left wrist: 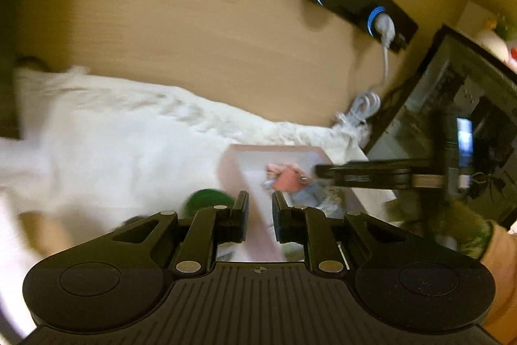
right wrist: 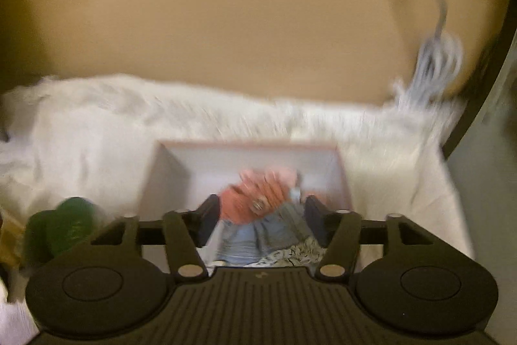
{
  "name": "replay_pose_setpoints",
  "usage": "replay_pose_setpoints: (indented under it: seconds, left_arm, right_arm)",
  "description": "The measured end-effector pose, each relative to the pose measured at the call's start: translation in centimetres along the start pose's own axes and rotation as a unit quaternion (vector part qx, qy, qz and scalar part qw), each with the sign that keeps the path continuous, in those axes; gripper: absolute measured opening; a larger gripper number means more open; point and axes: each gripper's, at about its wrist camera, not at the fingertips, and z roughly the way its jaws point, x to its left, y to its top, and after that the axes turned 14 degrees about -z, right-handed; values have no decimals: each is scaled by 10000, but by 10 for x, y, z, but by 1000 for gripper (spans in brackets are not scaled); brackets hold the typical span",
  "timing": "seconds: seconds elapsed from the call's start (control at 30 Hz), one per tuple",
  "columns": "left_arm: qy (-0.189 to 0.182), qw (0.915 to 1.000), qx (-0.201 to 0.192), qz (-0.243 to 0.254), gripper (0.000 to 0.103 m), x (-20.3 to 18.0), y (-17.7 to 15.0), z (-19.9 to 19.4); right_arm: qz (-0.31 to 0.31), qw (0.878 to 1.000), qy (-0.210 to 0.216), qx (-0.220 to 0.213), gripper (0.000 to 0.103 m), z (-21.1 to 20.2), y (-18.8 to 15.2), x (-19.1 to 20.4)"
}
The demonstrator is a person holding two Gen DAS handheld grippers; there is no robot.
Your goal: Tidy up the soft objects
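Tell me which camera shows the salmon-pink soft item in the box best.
The right wrist view: the salmon-pink item sits centred and large inside the pale box, just ahead of the open right claw, though blurred. The left wrist view shows it smaller, off to the right, partly crowded by the right claw.

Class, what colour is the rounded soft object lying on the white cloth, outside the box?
Dark green; the right wrist view shows it best.
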Motion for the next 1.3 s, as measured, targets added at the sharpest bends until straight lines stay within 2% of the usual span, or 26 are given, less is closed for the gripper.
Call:
replay_pose_setpoints:
  seconds: [0.1,0.17,0.27,0.37,0.43,0.53,0.63,0.67,0.77,0.9,0.97,1.0,1.03,1.13,1.23,1.3]
  left_arm:
    - [172,9994,-271,-149,17,22,-8,-32]
    - [286,9979,-423,-388,17,41,-13,-50]
    - [727,9916,-851,-647,17,76,-20,-84]
    - [1266,9773,-1247,-1153,17,117,-28,-115]
    - [1578,9643,-1433,-1569,17,146,-34,-133]
    - [1871,9465,-1527,-2140,17,182,-42,-145]
    - [1991,9367,-1494,-2462,17,206,-47,-141]
    - [1971,9358,-1465,-2529,17,211,-49,-137]
    - [1586,9452,-1298,-2543,17,222,-51,-122]
    - [1575,9459,-1106,-2614,17,227,-61,-110]
    - [1497,9502,-1033,-2532,17,225,-63,-108]
    - [1486,9528,-996,-2453,17,223,-64,-106]
    - [1491,9547,-971,-2383,17,220,-65,-106]
    - [1497,9591,-936,-2212,17,213,-69,-104]
    - [1513,9602,-903,-2167,17,210,-72,-101]
    - [1500,9610,-874,-2152,17,209,-73,-101]
  right_arm:
    - [-387,9984,71,-414,75,-37,6,27]
    - [-592,9963,339,-520,76,-54,6,48]
    - [-828,9913,832,-598,76,-65,8,82]
    - [-1070,9825,1419,-564,76,-71,7,119]
    - [-1299,9731,1816,-567,76,-74,5,144]
    - [-1766,9607,2031,-681,76,-78,2,183]
    - [-2077,9514,2149,-743,76,-77,1,216]
    - [-2155,9491,2159,-782,76,-77,1,225]
    - [-2410,9420,2147,-916,76,-73,0,249]
    - [-2362,9466,2004,-894,74,-58,5,275]
    - [-2294,9487,2035,-777,58,-48,6,284]
    - [-2291,9486,2078,-673,34,-46,4,287]
    - [-2247,9477,2205,-523,6,-42,2,287]
    - [-2095,9366,2780,-397,4,-53,-8,273]
    - [-2291,9204,3146,-367,4,-73,-25,263]
    - [-2431,9152,3208,-174,4,-82,-39,256]
